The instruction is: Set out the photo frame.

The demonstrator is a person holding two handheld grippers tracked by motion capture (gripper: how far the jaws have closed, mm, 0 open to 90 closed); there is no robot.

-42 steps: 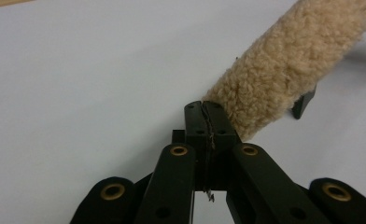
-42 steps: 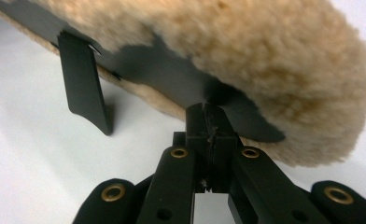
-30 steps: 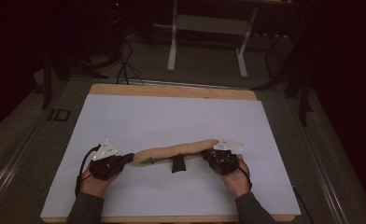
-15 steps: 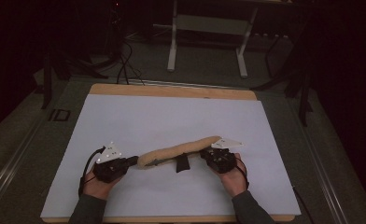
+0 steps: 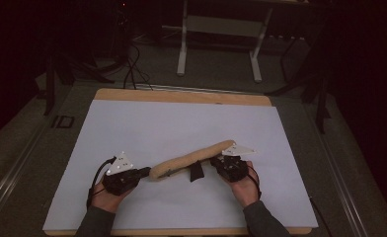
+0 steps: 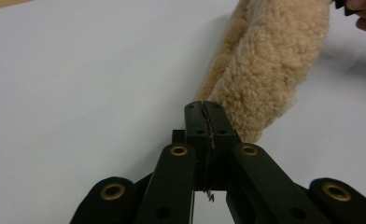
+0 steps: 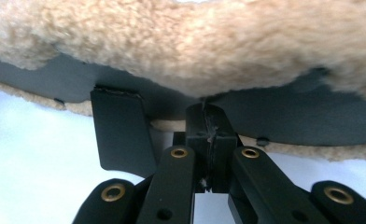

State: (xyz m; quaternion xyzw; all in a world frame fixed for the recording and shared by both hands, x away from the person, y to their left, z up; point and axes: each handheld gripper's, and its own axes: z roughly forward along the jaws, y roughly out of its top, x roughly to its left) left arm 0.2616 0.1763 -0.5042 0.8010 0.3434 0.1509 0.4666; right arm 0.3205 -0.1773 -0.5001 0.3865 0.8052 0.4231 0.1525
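Holding a long tan fleecy pad (image 5: 191, 159) at both ends, the two hand-held grippers are stretching it out between them near the front edge of the white tabletop (image 5: 181, 118). The left hand-held gripper (image 5: 141, 173) is sitting low on the left side in the high view, and its jaws are pressed together on the very tip of the pad, pinching a thin bit of the edge. In the left gripper view you can see the fuzzy pile (image 6: 265, 79) running away from the closed jaws up toward the top right.

The right hand-held gripper (image 5: 217, 162) is clamping the other end, jaws shut tight on the dark backing (image 7: 284, 121) of the pad, right where the fleece (image 7: 181, 42) folds over it. A short black strap (image 7: 120, 133) is hanging down from that backing just beside the jaws; in the high view it's showing as a dark tab (image 5: 196, 172) under the middle of the pad.

The pad is lying at a slant, its right end farther from the person than the left. Both hands are gripping their tools from below, sleeves coming in from the bottom edge.
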